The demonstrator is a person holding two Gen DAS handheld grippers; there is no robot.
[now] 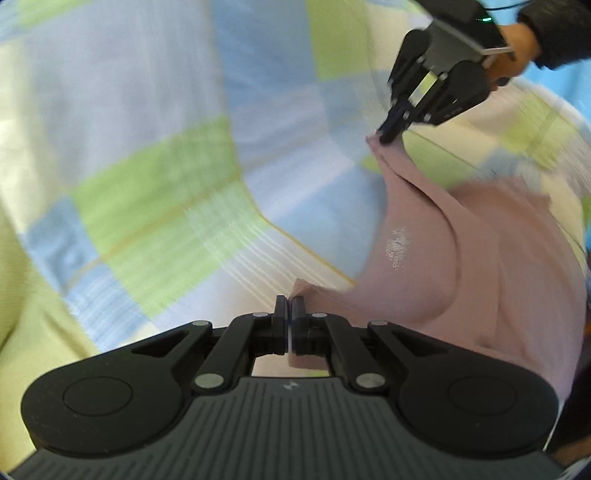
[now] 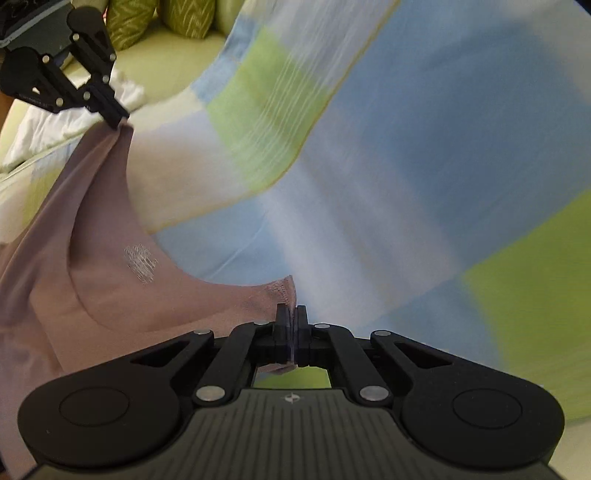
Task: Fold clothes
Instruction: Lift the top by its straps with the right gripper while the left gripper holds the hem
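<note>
— Through the left wrist camera, what do we have?

— Our left gripper (image 1: 289,306) is clamped on a corner of the dusty-pink knit garment (image 1: 461,266); the right gripper (image 1: 388,134), in a hand (image 1: 517,48), pinches another corner. The garment hangs over the blue, green and cream checked bedsheet (image 1: 147,166). Its pale printed mark (image 1: 399,247) is too blurred to read.

— And through the right wrist camera?

— The same: right gripper (image 2: 291,314) closed on the ribbed pink corner, left gripper (image 2: 118,120) nipping the far one, green patterned cushions (image 2: 159,18) behind.
</note>
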